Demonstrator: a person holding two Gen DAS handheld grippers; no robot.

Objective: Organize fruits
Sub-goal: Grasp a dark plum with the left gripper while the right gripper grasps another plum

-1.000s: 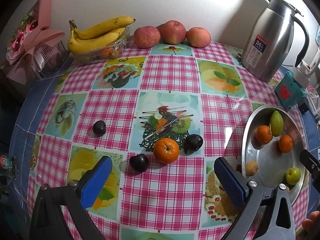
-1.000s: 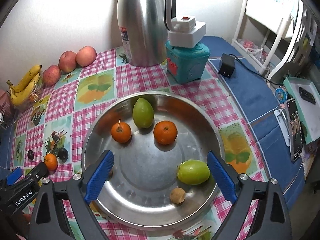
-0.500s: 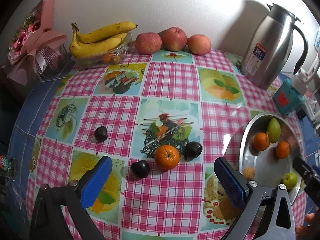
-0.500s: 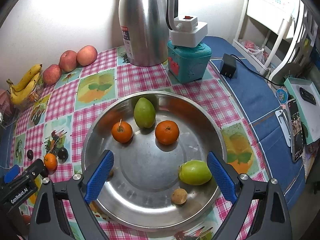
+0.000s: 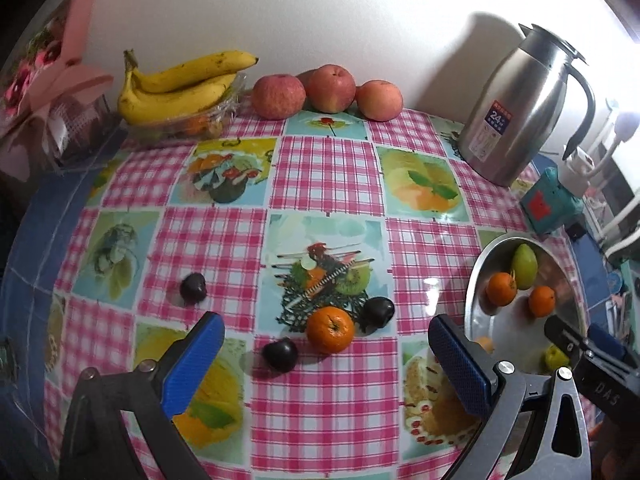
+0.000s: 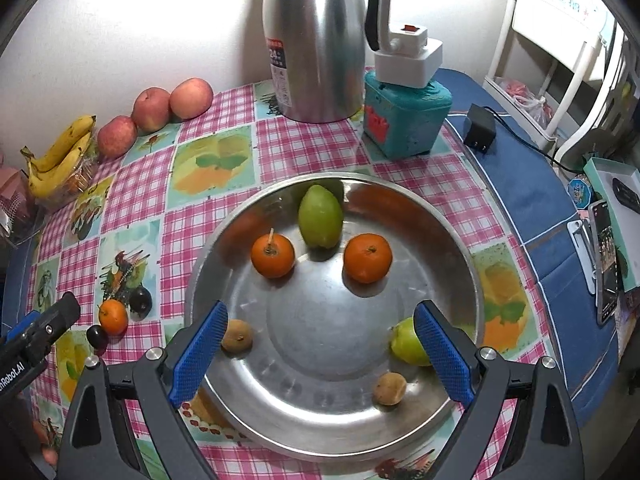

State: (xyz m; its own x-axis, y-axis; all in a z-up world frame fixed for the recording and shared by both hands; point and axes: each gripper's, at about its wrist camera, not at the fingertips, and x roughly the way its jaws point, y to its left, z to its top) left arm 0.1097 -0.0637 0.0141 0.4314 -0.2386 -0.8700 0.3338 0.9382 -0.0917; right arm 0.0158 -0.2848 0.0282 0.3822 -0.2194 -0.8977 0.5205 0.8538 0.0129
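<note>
On the checked tablecloth lie an orange point(image 5: 331, 329) and three dark plums point(image 5: 280, 355) point(image 5: 378, 311) point(image 5: 193, 286). My left gripper point(image 5: 320, 364) hovers open just in front of them, holding nothing. The steel bowl point(image 6: 448, 412) holds two oranges point(image 6: 273, 255) point(image 6: 367, 257), a green pear-shaped fruit point(image 6: 320, 216), a round green fruit point(image 6: 407, 344) and two small brown fruits point(image 6: 237, 336) point(image 6: 389, 388). Above the bowl's near half my right gripper point(image 6: 320, 352) is open and empty. In the left wrist view the bowl point(image 5: 476, 308) sits at the right.
Bananas point(image 5: 180, 88) on a clear tray and three apples point(image 5: 331, 88) line the back wall. A steel thermos jug point(image 6: 316, 40) and a teal box point(image 6: 406, 120) stand behind the bowl. A charger and cable point(image 6: 480, 128), a phone point(image 6: 606, 256) lie right.
The left gripper has drawn back and risen, so the orange and plums look smaller and farther. The right gripper has pulled back slightly over the bowl. No fruit has moved.
</note>
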